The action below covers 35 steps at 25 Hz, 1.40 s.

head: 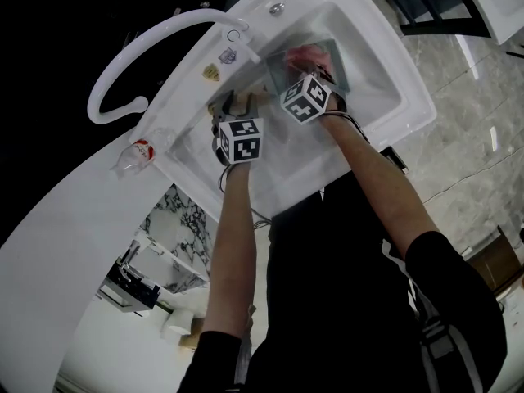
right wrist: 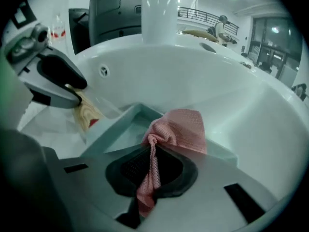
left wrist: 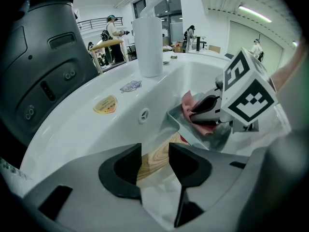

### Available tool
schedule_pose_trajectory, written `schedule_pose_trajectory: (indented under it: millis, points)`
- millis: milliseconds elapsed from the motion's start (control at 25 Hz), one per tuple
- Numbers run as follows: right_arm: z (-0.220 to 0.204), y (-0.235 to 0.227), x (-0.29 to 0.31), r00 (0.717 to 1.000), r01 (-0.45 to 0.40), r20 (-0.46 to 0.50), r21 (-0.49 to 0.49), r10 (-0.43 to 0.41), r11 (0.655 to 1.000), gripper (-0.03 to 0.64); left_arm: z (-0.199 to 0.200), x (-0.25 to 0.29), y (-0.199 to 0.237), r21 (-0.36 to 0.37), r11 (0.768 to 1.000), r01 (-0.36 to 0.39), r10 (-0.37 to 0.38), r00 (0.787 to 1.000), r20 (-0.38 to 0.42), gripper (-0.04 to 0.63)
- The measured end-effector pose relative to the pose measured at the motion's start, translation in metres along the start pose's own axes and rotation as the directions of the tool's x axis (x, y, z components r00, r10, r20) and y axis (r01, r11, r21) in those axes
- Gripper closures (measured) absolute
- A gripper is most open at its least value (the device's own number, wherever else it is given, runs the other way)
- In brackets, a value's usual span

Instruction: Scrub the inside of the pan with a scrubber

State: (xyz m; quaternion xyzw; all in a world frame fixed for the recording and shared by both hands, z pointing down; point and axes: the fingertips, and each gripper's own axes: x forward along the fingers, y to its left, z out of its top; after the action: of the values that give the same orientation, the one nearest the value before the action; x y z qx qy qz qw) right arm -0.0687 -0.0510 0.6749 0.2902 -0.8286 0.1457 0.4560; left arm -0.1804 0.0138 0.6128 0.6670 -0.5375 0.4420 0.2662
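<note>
While the left tongs (left wrist: pixel 154 152) sit clamped, as far as the left gripper view shows, on the pan's wooden handle (left wrist: pixel 153 162), with the wood filling the gap between the pads, the right tongs (right wrist: pixel 153 154) are clenched on the pink mesh scrubber (right wrist: pixel 181 129). A strip of it is pinched between the jaws and the rest bunches just ahead of them. That bunch lies over the rim of the pan (right wrist: pixel 116 124) nearest those tongs and reaches into its inside, so the scrubber is where the work is.

I judge the scrubbing to be under way rather than finished. Both grips are set, yet no foam, water or dirt shows, so how much of the inside has been covered cannot be told. The cloth sits well apart from the pan's far corner.

The square grey pan lies in the white sink (head: pixel 381 76) and holds nothing but the scrubber. The sink holds only the pan. A spoon (head: pixel 286 2) lies on its far rim, and the curved white tap (head: pixel 139 51) rises at its left.
</note>
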Motion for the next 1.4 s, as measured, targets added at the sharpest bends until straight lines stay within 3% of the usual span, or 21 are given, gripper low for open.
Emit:
schedule_pose_trajectory:
  millis: [160, 280, 440, 520, 760, 1000, 1080, 1200, 1400]
  points:
    - [0.015, 0.037, 0.0, 0.986, -0.158, 0.055, -0.015, 0.159, 0.987, 0.586, 0.0, 0.0, 0.0, -0.003, 1.0, -0.004, 0.004, 1.0, -0.005, 0.399]
    - [0.012, 0.057, -0.003, 0.972, -0.227, 0.02, -0.176, 0.234, 0.958, 0.586, 0.0, 0.0, -0.001, -0.006, 1.0, -0.001, 0.001, 1.0, -0.011, 0.399]
    - [-0.009, 0.064, -0.01, 0.959, -0.282, -0.08, -0.382, 0.273, 0.88, 0.586, 0.0, 0.0, 0.0, -0.006, 1.0, 0.0, 0.0, 1.0, -0.016, 0.399]
    - [-0.02, 0.054, -0.014, 0.964, -0.267, -0.132, -0.468, 0.232, 0.842, 0.586, 0.0, 0.001, -0.001, -0.005, 1.0, 0.002, -0.002, 1.0, -0.018, 0.399]
    - [-0.047, 0.005, -0.019, 0.976, -0.132, -0.219, -0.599, -0.002, 0.79, 0.588, 0.0, -0.001, 0.0, -0.003, 1.0, -0.002, 0.001, 1.0, -0.018, 0.399]
    - [-0.077, -0.035, -0.025, 0.915, -0.078, -0.328, -0.715, -0.236, 0.694, 0.591, -0.001, 0.0, 0.0, -0.007, 1.0, -0.004, 0.004, 1.0, -0.022, 0.399]
    - [-0.085, -0.037, -0.028, 0.896, -0.094, -0.373, -0.692, -0.243, 0.716, 0.591, -0.001, 0.0, 0.0, -0.008, 1.0, -0.004, 0.004, 1.0, -0.022, 0.399]
    - [-0.09, -0.023, -0.033, 0.891, -0.161, -0.434, -0.571, -0.13, 0.805, 0.591, 0.0, 0.0, -0.001, -0.009, 1.0, -0.006, 0.006, 1.0, -0.021, 0.399]
    - [-0.071, 0.021, -0.032, 0.924, -0.257, -0.379, -0.499, 0.058, 0.828, 0.589, -0.001, 0.0, -0.001, -0.009, 1.0, -0.005, 0.005, 1.0, -0.022, 0.399]
